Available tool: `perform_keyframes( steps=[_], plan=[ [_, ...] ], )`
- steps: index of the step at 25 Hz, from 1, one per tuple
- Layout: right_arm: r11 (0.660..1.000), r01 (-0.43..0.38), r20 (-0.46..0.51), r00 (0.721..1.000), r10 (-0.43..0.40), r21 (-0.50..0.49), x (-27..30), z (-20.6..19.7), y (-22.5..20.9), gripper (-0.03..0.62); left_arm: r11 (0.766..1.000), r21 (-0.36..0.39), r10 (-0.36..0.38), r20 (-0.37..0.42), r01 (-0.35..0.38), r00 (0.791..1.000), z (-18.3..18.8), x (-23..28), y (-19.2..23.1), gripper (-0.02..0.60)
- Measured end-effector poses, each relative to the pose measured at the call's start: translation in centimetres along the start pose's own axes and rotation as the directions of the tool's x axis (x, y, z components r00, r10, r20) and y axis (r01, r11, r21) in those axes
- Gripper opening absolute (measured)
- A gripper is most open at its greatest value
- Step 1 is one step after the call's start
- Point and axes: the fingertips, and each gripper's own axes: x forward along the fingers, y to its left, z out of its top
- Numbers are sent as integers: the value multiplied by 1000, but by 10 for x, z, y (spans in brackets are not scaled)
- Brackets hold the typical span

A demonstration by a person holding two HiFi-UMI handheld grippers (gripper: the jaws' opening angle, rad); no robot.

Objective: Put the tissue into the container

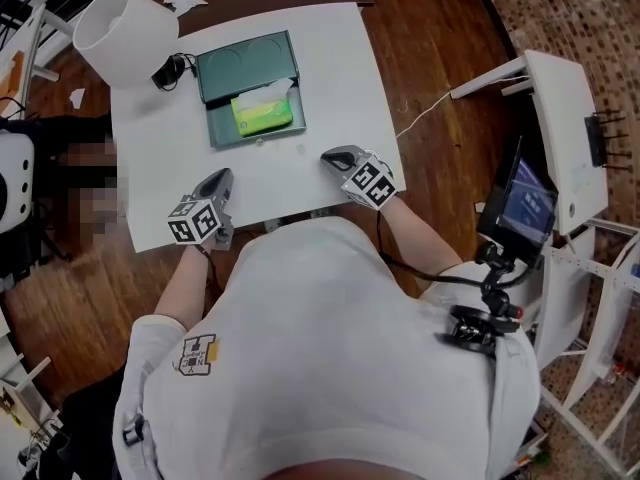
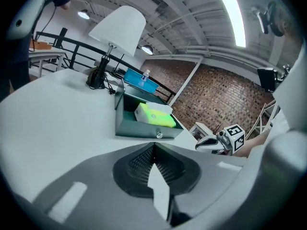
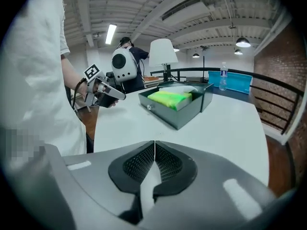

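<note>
A dark green container [image 1: 222, 128] stands open on the white table [image 1: 340, 78], its lid tipped back. Inside lies a yellow-green tissue pack [image 1: 262, 115] with a white tissue sticking out of its top. My left gripper [image 1: 222, 176] rests near the table's front left edge, jaws shut with nothing between them. My right gripper [image 1: 328, 155] sits at the front right, also shut and empty. Both are a short way in front of the container and apart from it. The left gripper view shows the container's front wall [image 2: 139, 130] and the pack [image 2: 153, 115] ahead; the right gripper view shows the container [image 3: 180, 116] ahead and to the right.
A white lamp shade [image 1: 125, 28] and its black base [image 1: 170, 68] stand at the table's far left corner. A monitor on a stand [image 1: 520, 208] and a white frame [image 1: 565, 138] are to the right of the table. A paper scrap [image 1: 183, 1] lies beyond the lamp.
</note>
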Motion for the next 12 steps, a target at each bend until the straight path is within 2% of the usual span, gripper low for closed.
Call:
perform_keyframes(
  steps=[6, 12],
  plan=[
    [999, -30, -14, 999, 29, -42, 11, 1, 14, 0, 999, 18, -44, -64, 45, 997, -21, 2, -16, 0],
    [999, -27, -15, 1000, 26, -34, 7, 1, 21, 2, 997, 17, -78, -93, 79, 993, -42, -7, -30, 0]
  ],
)
